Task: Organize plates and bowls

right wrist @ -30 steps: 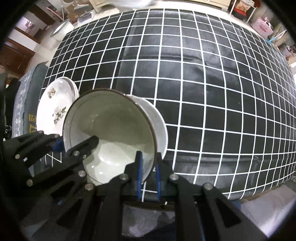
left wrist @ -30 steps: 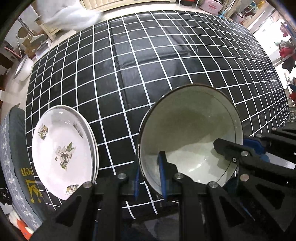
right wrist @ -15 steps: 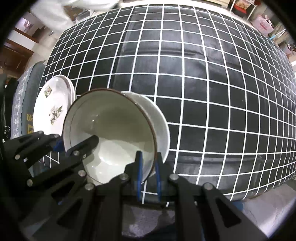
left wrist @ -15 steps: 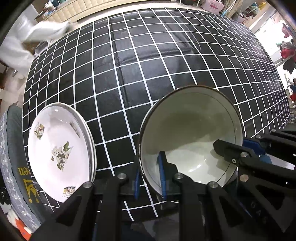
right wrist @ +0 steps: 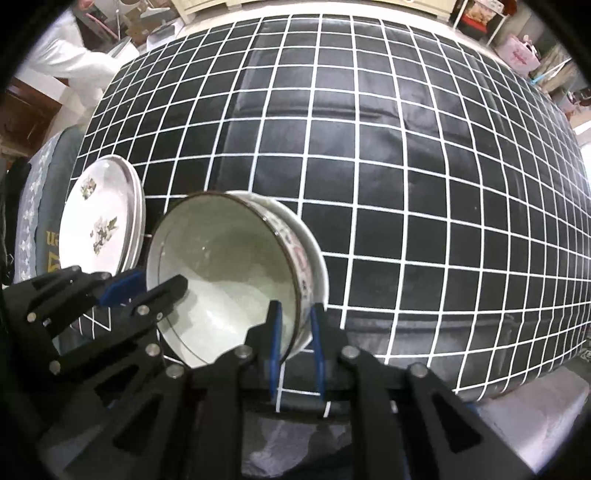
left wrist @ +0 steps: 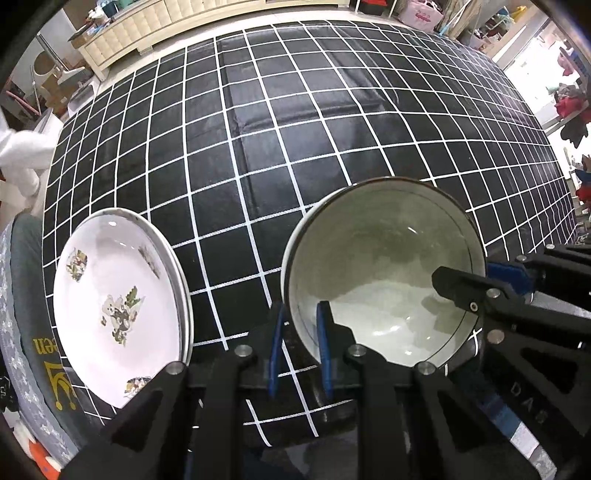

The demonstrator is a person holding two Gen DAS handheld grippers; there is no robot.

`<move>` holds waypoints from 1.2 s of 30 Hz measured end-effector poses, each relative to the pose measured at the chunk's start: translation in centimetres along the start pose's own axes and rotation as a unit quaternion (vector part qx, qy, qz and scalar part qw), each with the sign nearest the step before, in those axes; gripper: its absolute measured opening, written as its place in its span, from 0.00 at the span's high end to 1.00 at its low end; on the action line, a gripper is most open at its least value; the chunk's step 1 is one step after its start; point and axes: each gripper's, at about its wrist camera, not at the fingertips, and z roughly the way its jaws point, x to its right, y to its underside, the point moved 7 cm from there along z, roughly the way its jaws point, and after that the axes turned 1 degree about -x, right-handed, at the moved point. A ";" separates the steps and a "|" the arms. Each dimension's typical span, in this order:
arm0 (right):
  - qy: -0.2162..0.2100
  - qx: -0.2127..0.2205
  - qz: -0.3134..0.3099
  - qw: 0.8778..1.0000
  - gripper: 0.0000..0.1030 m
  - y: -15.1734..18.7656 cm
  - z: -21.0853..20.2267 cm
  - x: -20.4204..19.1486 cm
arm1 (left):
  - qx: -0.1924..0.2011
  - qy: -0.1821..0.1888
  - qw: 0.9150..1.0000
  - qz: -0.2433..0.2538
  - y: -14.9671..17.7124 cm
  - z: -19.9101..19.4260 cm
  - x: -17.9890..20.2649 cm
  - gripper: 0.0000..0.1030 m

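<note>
A stack of white bowls (left wrist: pixel 380 266) (right wrist: pixel 225 273) sits near the front edge of the black grid tablecloth (left wrist: pixel 295 122). My left gripper (left wrist: pixel 300 325) straddles the left rim of the bowls, its jaws a little apart from the wall. My right gripper (right wrist: pixel 295 325) straddles the right rim, its jaws also apart from the wall. A stack of flowered white plates (left wrist: pixel 118 302) (right wrist: pixel 99 218) lies left of the bowls.
A grey cushioned chair (left wrist: pixel 26 332) with yellow lettering stands at the table's left edge. A person in white (right wrist: pixel 70 59) is at the far left. A cabinet (left wrist: pixel 177 22) and clutter line the far side.
Both grippers' jaws have widened on the bowl rim. The bowls and plates stay in place. The person in white moved along the far left.
</note>
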 end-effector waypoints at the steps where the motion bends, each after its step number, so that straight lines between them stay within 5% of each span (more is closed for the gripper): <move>1: 0.003 -0.001 -0.006 1.000 0.82 0.0 0.0 0.0 | 0.001 -0.001 1.000 0.003 0.0 0.0 0.1 0.85; 12: 0.024 0.005 -0.030 0.999 0.81 0.5 -0.9 -0.1 | 0.012 0.010 1.000 0.016 -0.1 -1.0 0.5 0.84; 15: 0.030 0.013 -0.029 0.999 0.78 0.6 -1.6 0.0 | 0.019 0.004 1.000 0.015 0.1 -1.8 0.2 0.76; 17: 0.024 0.016 -0.024 0.999 0.65 0.8 -2.0 0.1 | 0.021 0.002 1.000 0.015 0.2 -2.3 0.0 0.70; 19: 0.015 0.028 -0.018 0.999 0.34 0.9 -2.7 0.1 | 0.023 -0.005 1.000 0.017 0.5 -2.8 -0.2 0.52; 25: 0.017 0.039 -0.013 0.999 0.18 1.2 -3.5 0.3 | 0.034 0.002 0.999 0.012 0.9 -4.2 -0.1 0.18; 36: 0.030 0.036 -0.005 0.999 0.08 0.9 -2.1 1.4 | 0.040 -0.009 0.999 0.027 0.3 -2.0 -0.7 0.11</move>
